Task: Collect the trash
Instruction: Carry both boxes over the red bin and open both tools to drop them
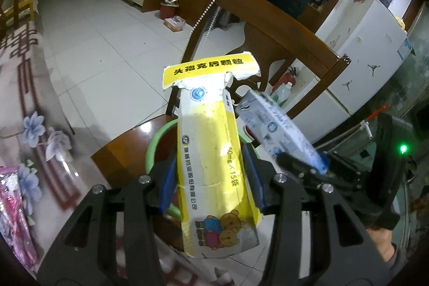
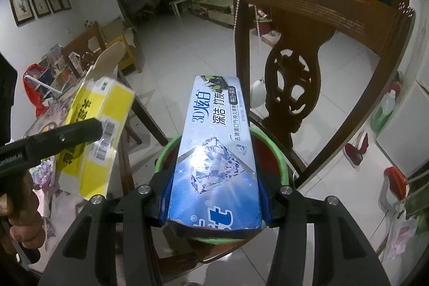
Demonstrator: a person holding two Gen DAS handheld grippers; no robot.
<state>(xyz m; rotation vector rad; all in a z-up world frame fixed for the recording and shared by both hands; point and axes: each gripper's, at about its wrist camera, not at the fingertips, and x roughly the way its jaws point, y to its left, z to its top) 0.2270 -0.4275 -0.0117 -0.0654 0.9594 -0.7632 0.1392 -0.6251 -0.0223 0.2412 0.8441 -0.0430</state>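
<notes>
My left gripper (image 1: 211,173) is shut on a yellow and white medicine box (image 1: 211,152) with a torn open flap and cartoon bears. It holds the box above a green-rimmed bin (image 1: 155,141) on a wooden chair seat. My right gripper (image 2: 214,189) is shut on a blue toothpaste box (image 2: 214,152), held over the same green-rimmed bin (image 2: 281,160). In the left wrist view the toothpaste box (image 1: 278,125) and right gripper (image 1: 308,165) sit just right of the medicine box. In the right wrist view the medicine box (image 2: 99,130) is at the left.
A carved wooden chair back (image 2: 295,87) rises just behind the bin. A table with a floral cloth (image 1: 29,109) lies to the left. A white fridge (image 1: 370,58) stands at the right. Tiled floor (image 1: 93,31) stretches beyond.
</notes>
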